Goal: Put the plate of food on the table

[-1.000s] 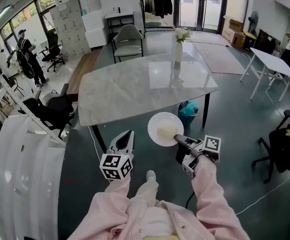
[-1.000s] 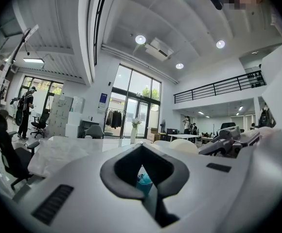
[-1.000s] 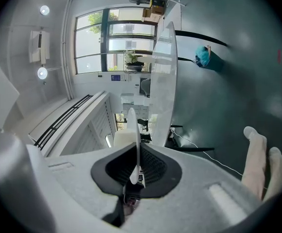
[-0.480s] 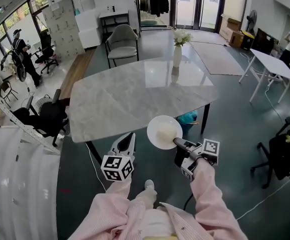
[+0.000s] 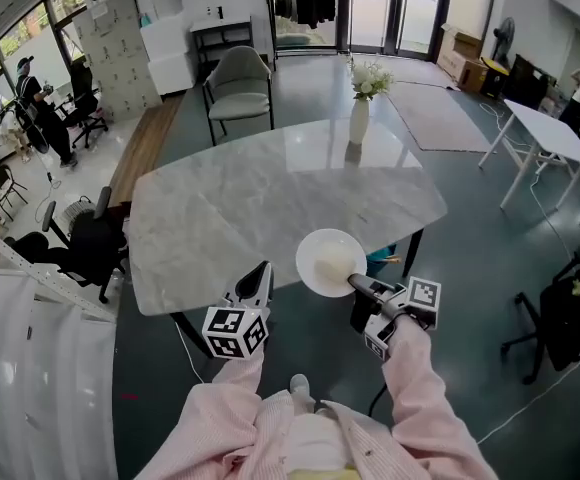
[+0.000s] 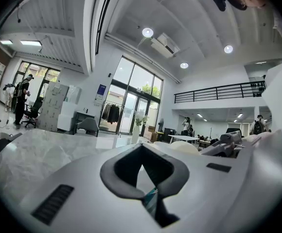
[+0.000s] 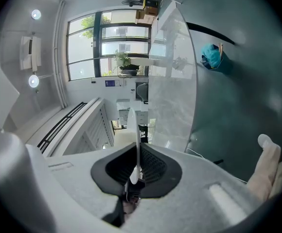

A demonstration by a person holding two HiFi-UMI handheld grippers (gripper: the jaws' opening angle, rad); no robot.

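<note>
White plate (image 5: 330,261) nearer marble table (image 5: 220,208) than before, right gripper (image 5: 354,284) pinching rim

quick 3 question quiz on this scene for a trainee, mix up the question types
1. True or false: the left hand-held gripper holds the plate.
2. What stands on the marble table? A) a laptop B) a vase of flowers C) a mug
3. Fill in: the right hand-held gripper is clamped on the plate's ____.
Key: 1 false; 2 B; 3 rim.
</note>
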